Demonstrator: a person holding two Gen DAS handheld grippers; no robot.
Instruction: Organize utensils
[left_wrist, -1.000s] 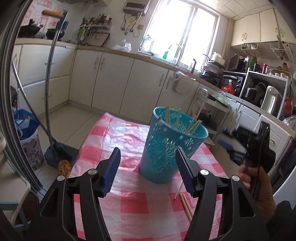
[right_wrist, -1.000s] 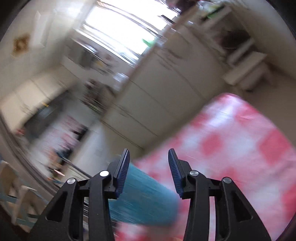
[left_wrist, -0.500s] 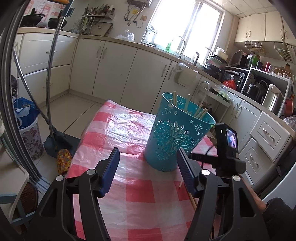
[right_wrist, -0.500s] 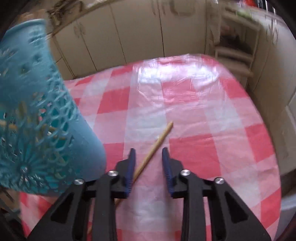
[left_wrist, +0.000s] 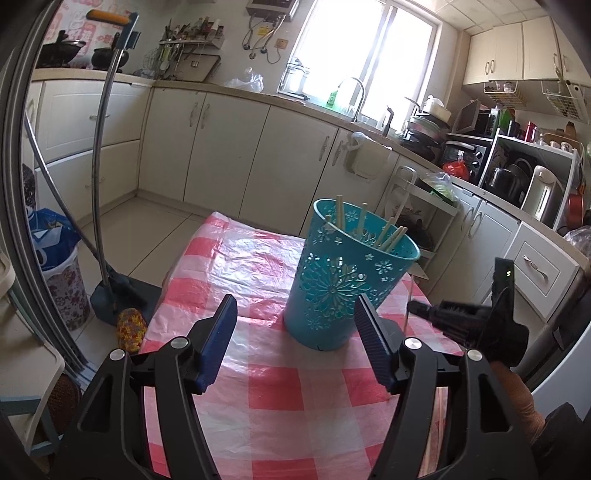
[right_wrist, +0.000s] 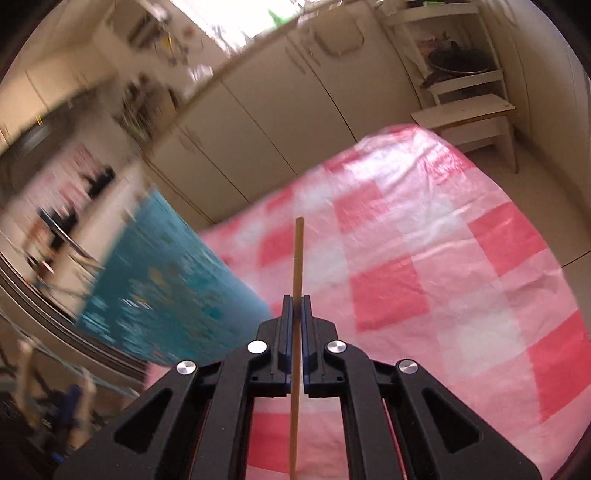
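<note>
A teal perforated bin (left_wrist: 347, 280) stands on the red-checked tablecloth (left_wrist: 266, 373) with several wooden chopsticks (left_wrist: 388, 236) upright inside. My left gripper (left_wrist: 295, 339) is open and empty, just in front of the bin. My right gripper (right_wrist: 295, 302) is shut on a wooden chopstick (right_wrist: 297, 258), lifted above the cloth (right_wrist: 424, 280) to the right of the blurred bin (right_wrist: 173, 280). It also shows in the left wrist view (left_wrist: 410, 306), right of the bin, with the thin chopstick (left_wrist: 409, 295) upright.
Kitchen cabinets (left_wrist: 229, 147) run behind the table. A mop and dustpan (left_wrist: 110, 291) and a flowered waste bin (left_wrist: 62, 284) stand on the floor at left. A low white shelf unit (right_wrist: 469, 110) stands past the table's far corner.
My right gripper closed on the chopstick that lay on the cloth and lifted it. My left gripper stayed open and drew back a little from the bin.
</note>
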